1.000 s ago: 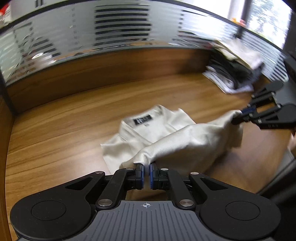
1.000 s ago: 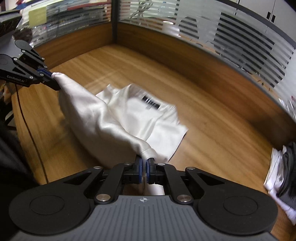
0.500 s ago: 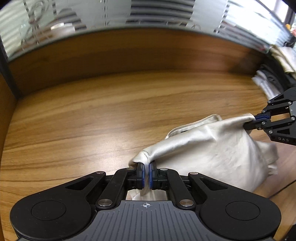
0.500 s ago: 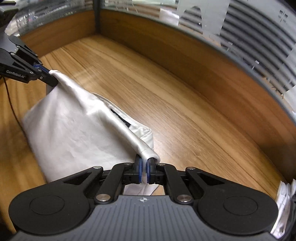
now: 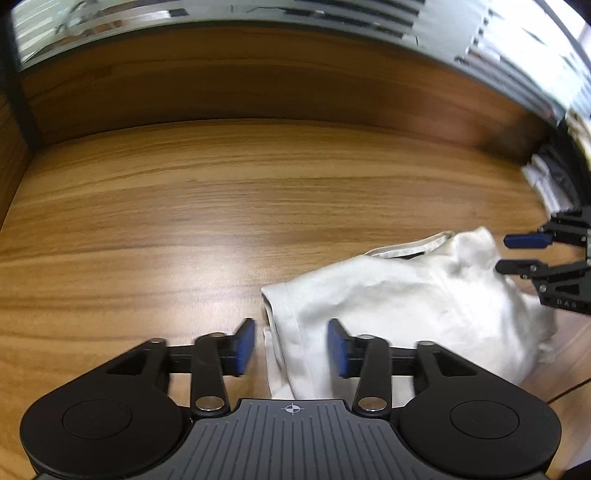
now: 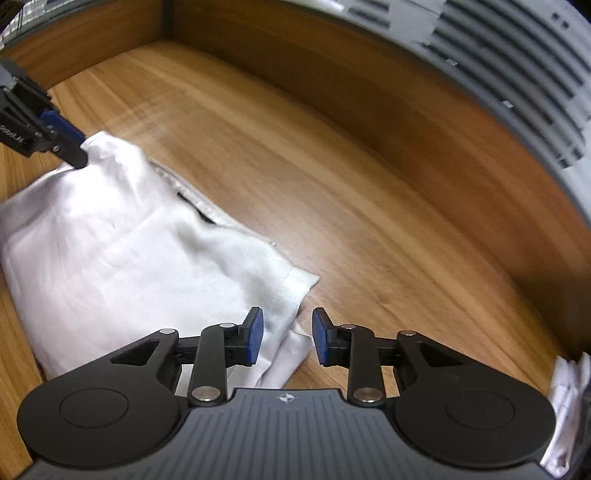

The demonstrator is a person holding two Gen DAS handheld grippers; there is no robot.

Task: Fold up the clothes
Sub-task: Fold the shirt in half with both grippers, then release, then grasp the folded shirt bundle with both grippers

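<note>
Both let go! The left tool (image 5: pixel 291 345) and right tool (image 6: pixel 287 338), clamped on the white shirt (image 5: pixel 406 314) a moment ago, now gape open; it lies doubled over on the tabletop (image 5: pixel 221 206), near right. One fold looks laid.

A wood-grain counter (image 5: pixel 229 206) fills most of both views, its surface glossy enough to carry a pale patch of reflected light near the middle. A darker wooden upstand (image 5: pixel 258 81) runs along its far edge and turns a corner (image 6: pixel 168 22) at the left of the right wrist view. Above the upstand sits a glass partition (image 6: pixel 517 66) with frosted horizontal stripes. Daylight shows bright at the upper right of the left wrist view, beyond the striped glass.
</note>
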